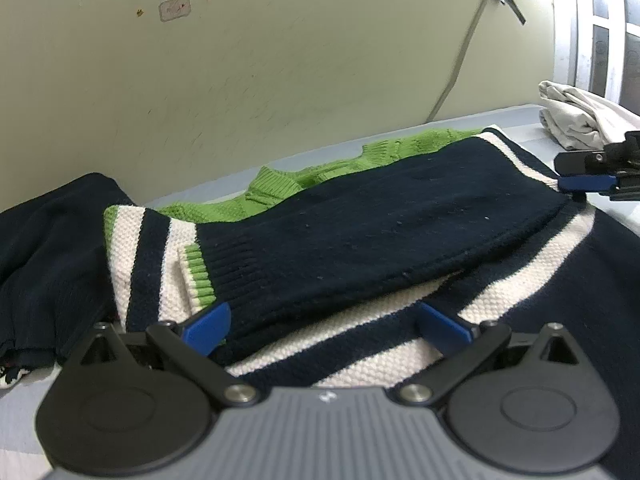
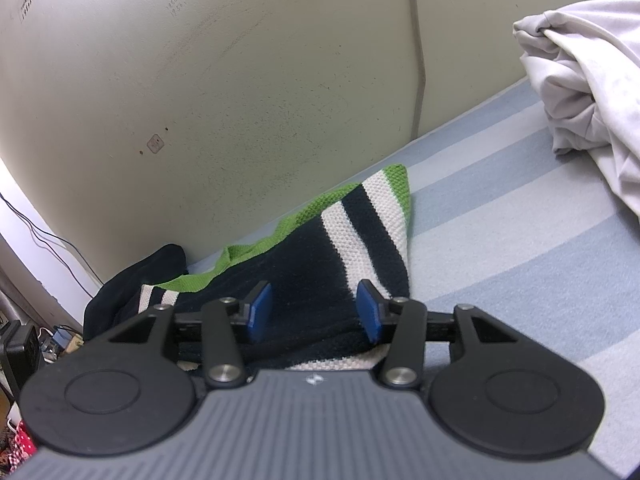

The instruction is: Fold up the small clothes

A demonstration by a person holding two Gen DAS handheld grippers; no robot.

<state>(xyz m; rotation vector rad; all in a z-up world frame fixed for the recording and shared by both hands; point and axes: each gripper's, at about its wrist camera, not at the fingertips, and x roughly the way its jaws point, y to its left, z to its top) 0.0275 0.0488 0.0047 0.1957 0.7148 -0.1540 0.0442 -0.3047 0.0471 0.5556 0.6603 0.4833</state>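
Sweater (image 1: pixel 360 216), a navy knit with cream stripes and green ribbed trim, lies on the blue-striped bed (image 2: pixel 520 248) against the wall, one sleeve folded across its body with the long axis running left to right. Left tool (image 1: pixel 324 320) has its blue fingers spread wide around the folded sleeve's near edge; right tool (image 2: pixel 316 312) is likewise apart over the navy knit. Handwriting on the wall is too faint to read.

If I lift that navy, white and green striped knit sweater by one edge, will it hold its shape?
Probably not: the navy, white and green striped knit sweater lies in soft folds, so it should droop. Its thick ribbed knit suggests some weight and decent grip for the open left gripper.
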